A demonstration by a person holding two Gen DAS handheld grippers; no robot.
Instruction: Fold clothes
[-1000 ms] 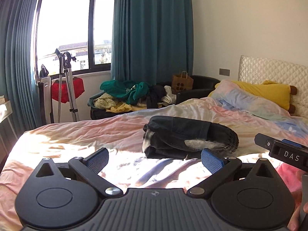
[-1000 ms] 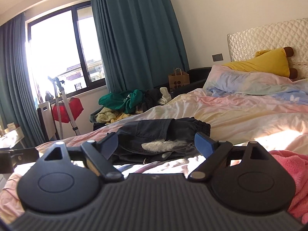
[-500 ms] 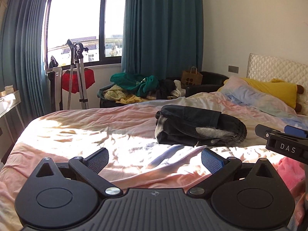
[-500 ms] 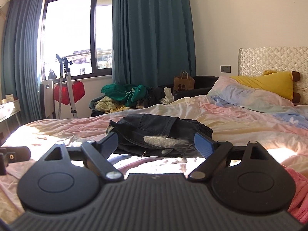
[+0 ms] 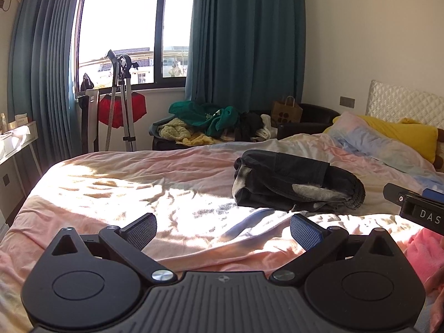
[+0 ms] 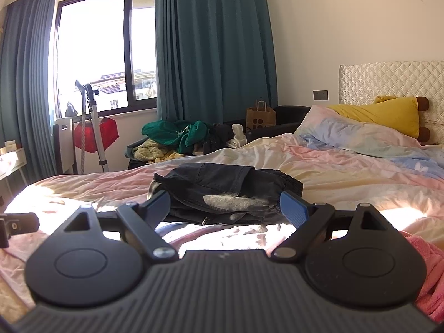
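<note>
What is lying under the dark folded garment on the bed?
The dark folded garment rests on the pastel bedsheet, partly in sunlight. The sheet continues beneath it; anything else under it is covered and cannot be seen.

Bed [image 5: 116, 183] with wrinkled pastel sheet, sunlit across the near part. Quilted white headboard [image 6: 388, 80] at right; yellow plush pillow [image 6: 383, 116] leaning against it above a pastel pillow [image 6: 347, 136]. Teal curtains [image 5: 244, 41] flank the window [image 5: 122, 27]. Brown paper bag [image 5: 287, 111] on a dark armchair [image 5: 313, 113]. Garment steamer [image 5: 122, 97] by the window.
</note>
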